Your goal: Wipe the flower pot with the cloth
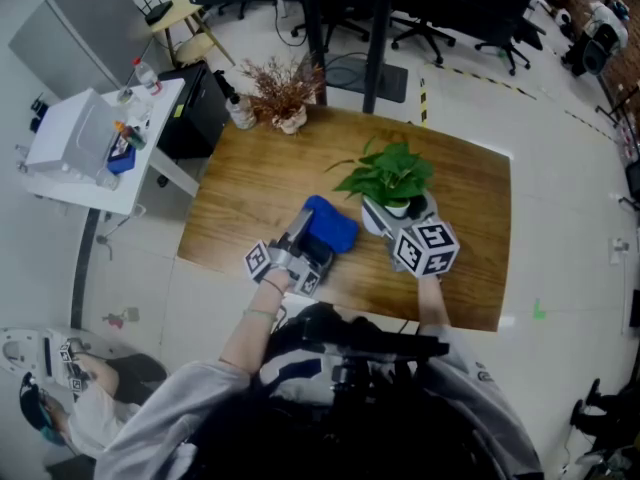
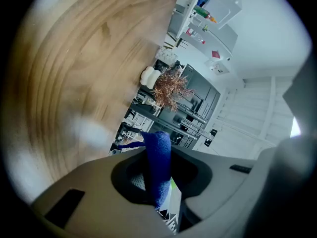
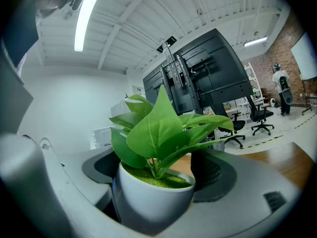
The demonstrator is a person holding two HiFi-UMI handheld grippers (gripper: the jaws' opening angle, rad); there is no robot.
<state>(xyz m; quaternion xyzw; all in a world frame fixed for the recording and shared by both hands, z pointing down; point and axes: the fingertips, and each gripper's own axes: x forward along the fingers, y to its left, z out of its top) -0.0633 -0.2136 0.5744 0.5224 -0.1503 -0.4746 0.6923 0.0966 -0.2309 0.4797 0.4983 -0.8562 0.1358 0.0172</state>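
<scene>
A white flower pot (image 1: 378,217) with a green leafy plant (image 1: 388,173) stands near the front of the wooden table (image 1: 250,183). My right gripper (image 1: 398,226) is shut on the pot, whose round white body (image 3: 153,195) fills the space between the jaws in the right gripper view, leaves (image 3: 158,128) rising above it. A blue cloth (image 1: 328,225) lies bunched on the table left of the pot. My left gripper (image 1: 312,243) is shut on the cloth, and a fold of blue cloth (image 2: 157,167) stands pinched between its jaws.
A small pot of dried brown flowers (image 1: 285,93) sits at the table's far left edge. A white side table (image 1: 95,143) with bottles stands to the left. Office chairs (image 1: 510,38) and a black post (image 1: 378,38) are beyond the table.
</scene>
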